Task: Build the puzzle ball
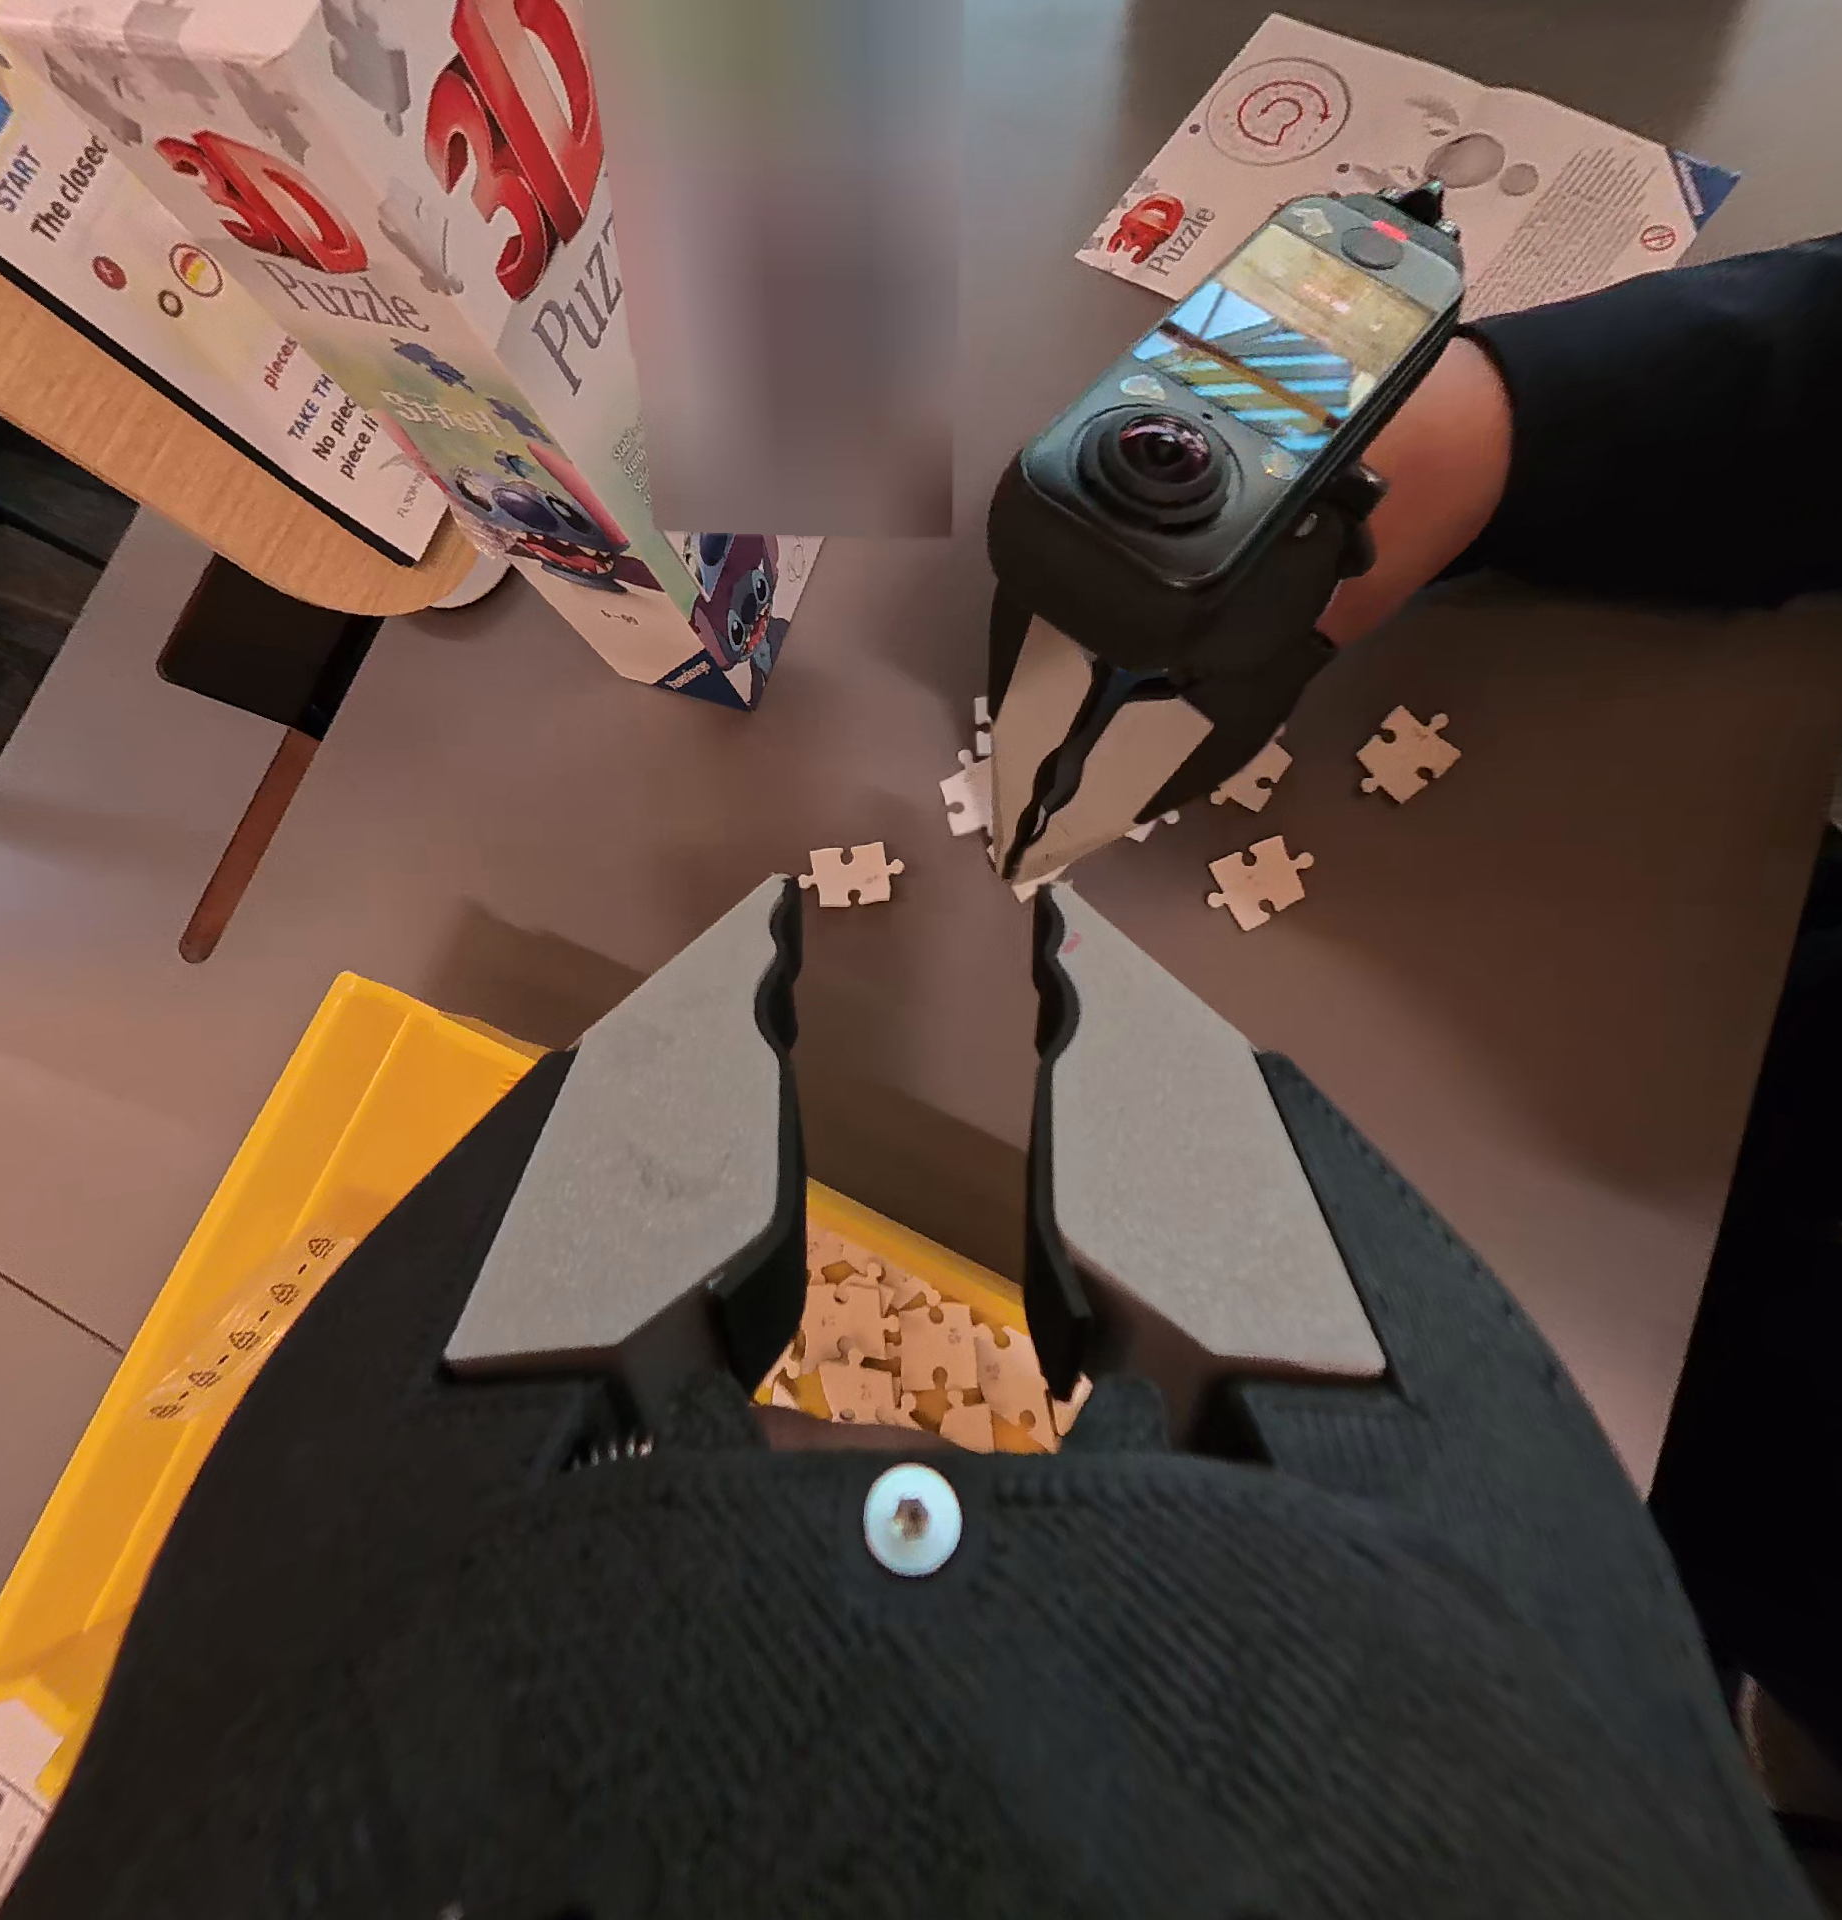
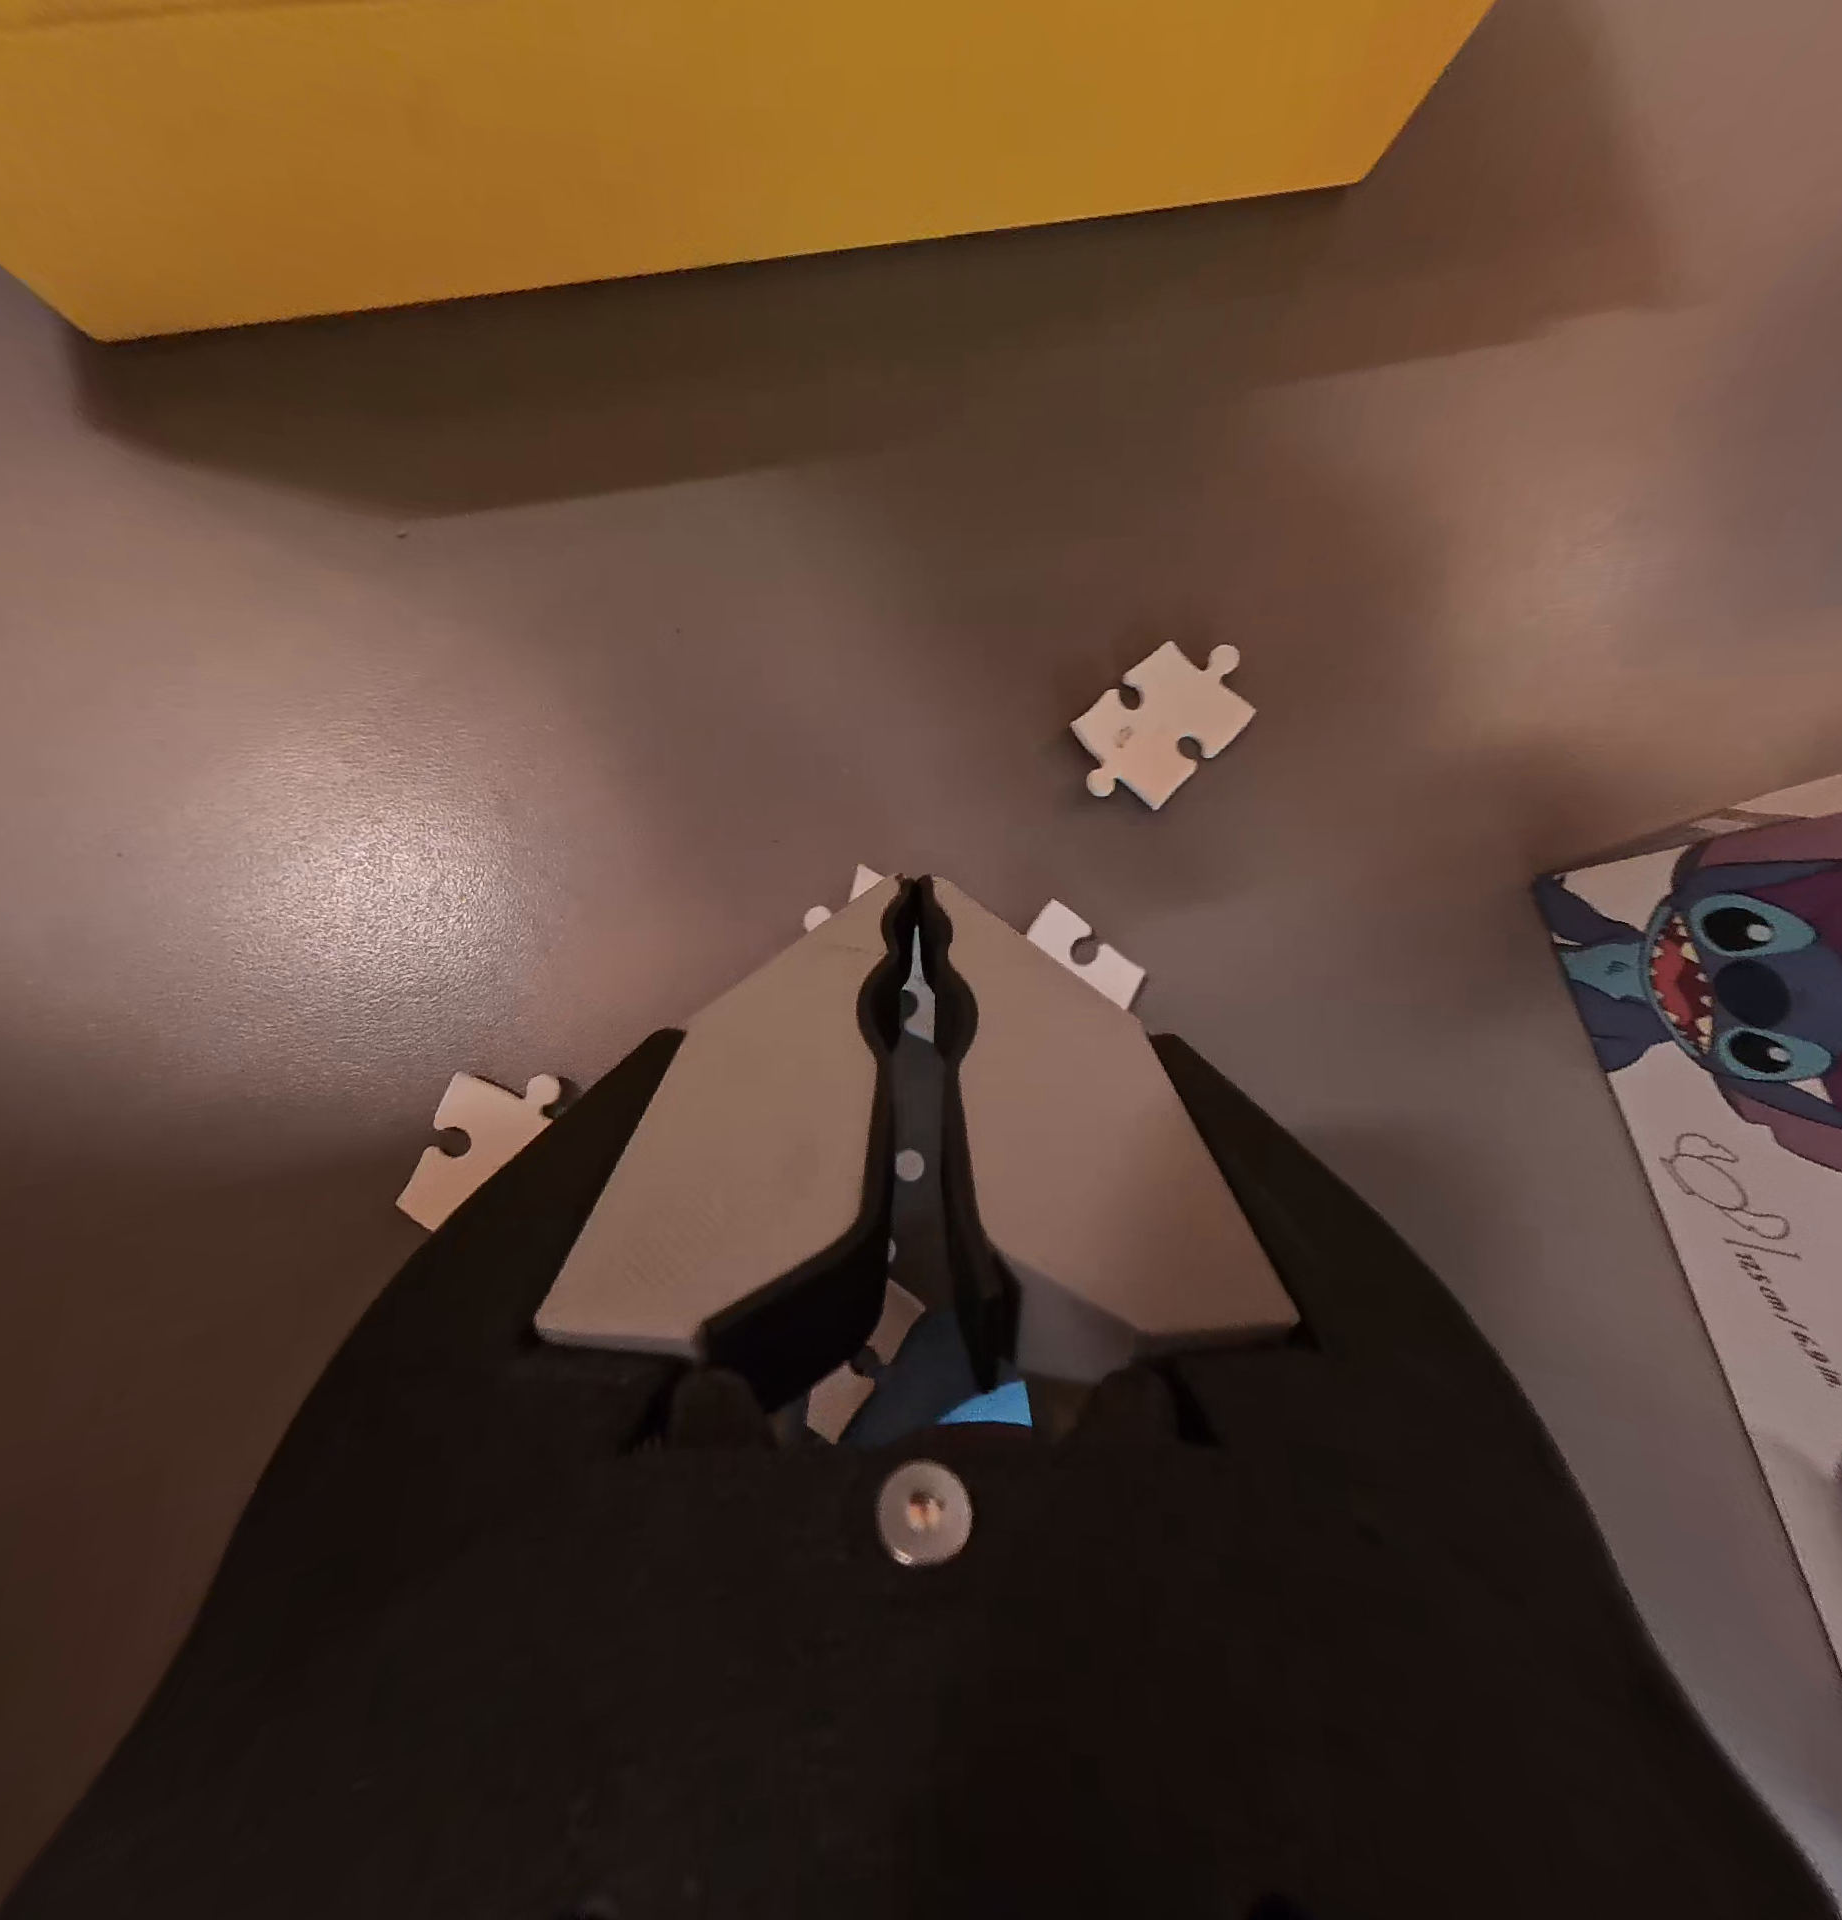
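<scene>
Right gripper nips at the scattered pieces; left waits over the bin

The right gripper point(image 2: 917, 883) has its jaws together, tips down among loose puzzle pieces point(image 1: 1260, 881) on the counter point(image 2: 377, 779); whether it grips one is unclear. The left gripper point(image 1: 912, 904) hovers, jaws apart, above the yellow bin point(image 1: 377, 1049) holding more pieces.

Large red and grey lettering, smaller print and a brand mark stand on the upright puzzle box point(image 1: 605, 343) on the desk, whose side point(image 2: 1748, 1195) also carries a line of measurements. More headings and print cover the flat box point(image 1: 169, 343) on the left. The paper leaflet point(image 1: 1416, 156) bears a red logo, round signs and blocks of fine print, and the tape point(image 1: 242, 1320) on the yellow bin point(image 1: 377, 1049) has a row of small triangle symbols.
</scene>
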`<state>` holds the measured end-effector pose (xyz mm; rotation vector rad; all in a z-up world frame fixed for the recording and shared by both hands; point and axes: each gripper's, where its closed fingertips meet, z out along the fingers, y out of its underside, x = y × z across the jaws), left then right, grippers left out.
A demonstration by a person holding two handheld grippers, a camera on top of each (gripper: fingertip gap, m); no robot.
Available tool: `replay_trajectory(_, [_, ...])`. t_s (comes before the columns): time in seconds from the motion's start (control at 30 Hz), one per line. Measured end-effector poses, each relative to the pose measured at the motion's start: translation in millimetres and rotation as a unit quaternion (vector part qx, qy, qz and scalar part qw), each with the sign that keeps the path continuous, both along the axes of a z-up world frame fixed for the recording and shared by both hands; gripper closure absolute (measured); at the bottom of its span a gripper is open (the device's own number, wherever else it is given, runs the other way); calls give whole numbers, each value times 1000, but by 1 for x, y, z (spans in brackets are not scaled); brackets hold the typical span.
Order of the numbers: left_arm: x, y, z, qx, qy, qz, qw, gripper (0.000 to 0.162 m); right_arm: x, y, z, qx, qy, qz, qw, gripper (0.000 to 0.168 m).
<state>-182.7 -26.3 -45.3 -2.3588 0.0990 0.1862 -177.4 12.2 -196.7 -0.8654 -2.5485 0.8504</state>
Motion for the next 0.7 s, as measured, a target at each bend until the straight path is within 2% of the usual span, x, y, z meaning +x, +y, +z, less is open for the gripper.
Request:
replay_trajectory(0.13, [0, -3, 6, 9, 3, 1, 1000, 120, -5, 10, 28, -61, 23, -25, 998, 168])
replay_trajectory(0.27, [-4, -5, 10, 18, 1, 8, 1000, 120, -13, 44, 50, -75, 59, -78, 992, 168])
replay_trajectory(0.43, [-9, -7, 9, 15, 6, 18, 1000, 119, -5, 67, 40, -46, 44, -89, 994, 168])
replay_trajectory(0.7, [-16, -7, 5, 6, 13, 30, 999, 119, -3, 67, 26, -30, 28, -86, 995, 168])
